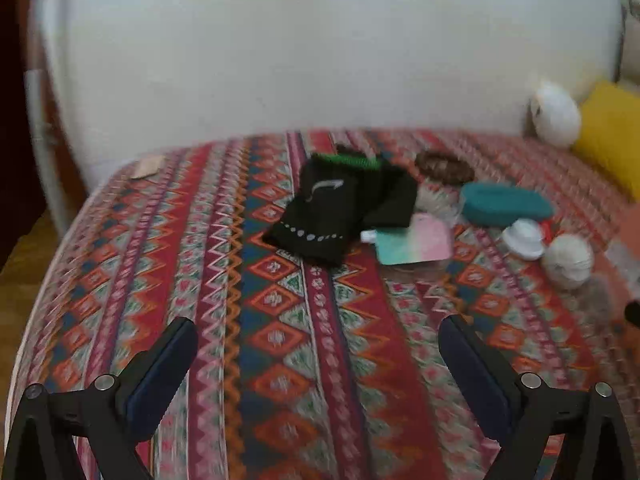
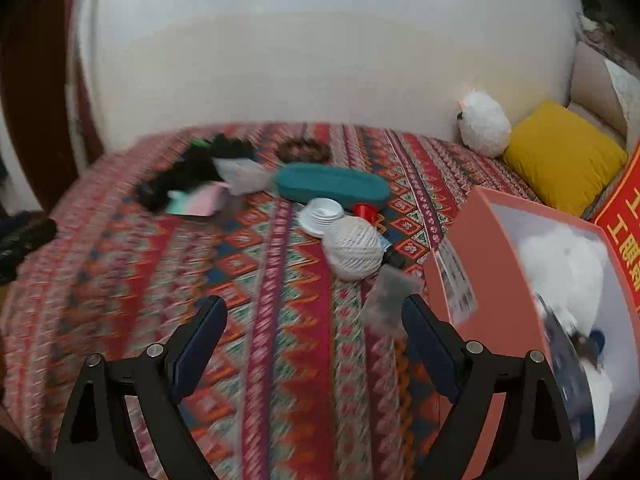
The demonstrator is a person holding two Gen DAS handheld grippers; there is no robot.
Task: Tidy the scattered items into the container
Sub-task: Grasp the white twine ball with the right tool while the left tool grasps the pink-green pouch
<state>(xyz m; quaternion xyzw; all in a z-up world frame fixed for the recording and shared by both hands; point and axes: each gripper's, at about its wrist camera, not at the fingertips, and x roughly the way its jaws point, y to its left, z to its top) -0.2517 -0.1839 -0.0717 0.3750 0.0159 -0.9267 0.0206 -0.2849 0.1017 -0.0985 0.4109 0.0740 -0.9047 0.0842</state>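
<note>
In the left wrist view, the left tongs (image 1: 318, 344) are seen spread wide apart, with nothing held between them. They are held above a bed covered with a red patterned cloth (image 1: 280, 320). Farther back on the cloth, a pile of black cloth with a green edge (image 1: 340, 204) is seen. Just beside it, on the right, a pink and green card (image 1: 414, 242) is laid flat. A round brown woven ring (image 1: 444, 167) is seen behind. A long teal fuzzy case (image 1: 506, 204) is placed to the right, with a small white round lid (image 1: 524, 239) and a white ball of string (image 1: 568, 260) near it. A white fluffy toy (image 1: 556, 114) and a yellow cushion (image 1: 612, 136) are set by the white wall.

In the right wrist view, the right tongs (image 2: 314, 338) are also wide open and empty. The salmon pink cardboard box (image 2: 476, 248) is seen at the right, just beside the right finger of the tongs. White fluffy stuff (image 2: 560, 264) and some dark things are already inside it. The ball of string (image 2: 354, 252) is near the box, and a small clear bag (image 2: 386, 300) lies between them. The picture is blurred
</note>
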